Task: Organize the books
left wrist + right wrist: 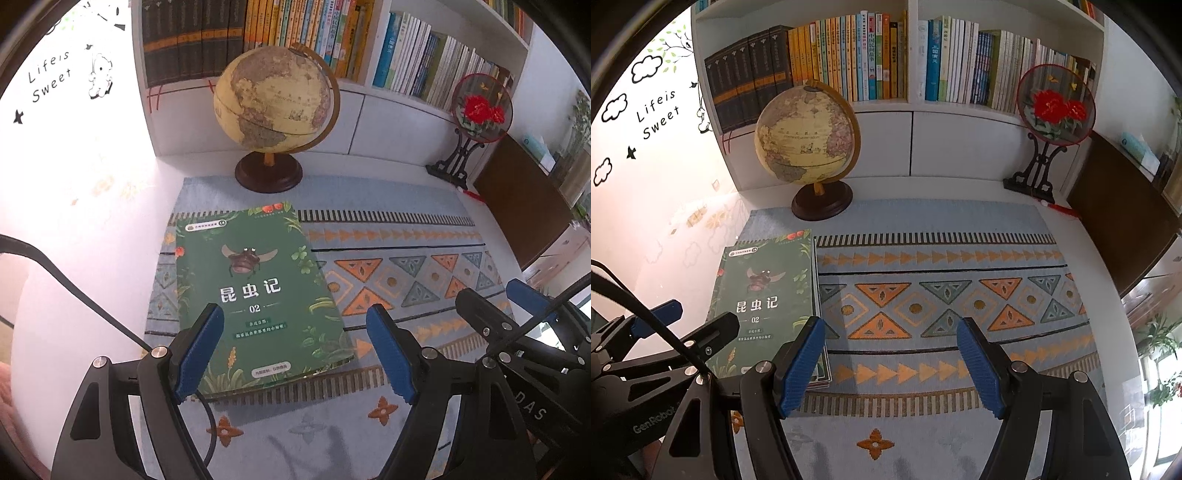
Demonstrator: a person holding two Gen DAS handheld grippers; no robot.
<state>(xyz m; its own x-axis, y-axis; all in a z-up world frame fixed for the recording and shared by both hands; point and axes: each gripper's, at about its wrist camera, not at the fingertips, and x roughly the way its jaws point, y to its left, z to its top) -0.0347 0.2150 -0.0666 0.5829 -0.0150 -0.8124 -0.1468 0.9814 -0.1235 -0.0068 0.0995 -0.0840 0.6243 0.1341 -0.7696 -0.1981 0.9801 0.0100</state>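
Where the left hand-held gripper hangs open, its finger hides the green book's corner.

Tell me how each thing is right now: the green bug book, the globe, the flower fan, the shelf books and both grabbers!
Green book: closed, flat on the mat, cover up.
Globe: upright on its stand.
Flower fan: upright in its holder.
Shelf books: standing, spines out.
Left gripper: jaws open, empty.
Right gripper: jaws open, empty.

Both the left gripper and right gripper have black frames, ribbed blue finger pads, silver screws, black cables and white lettering
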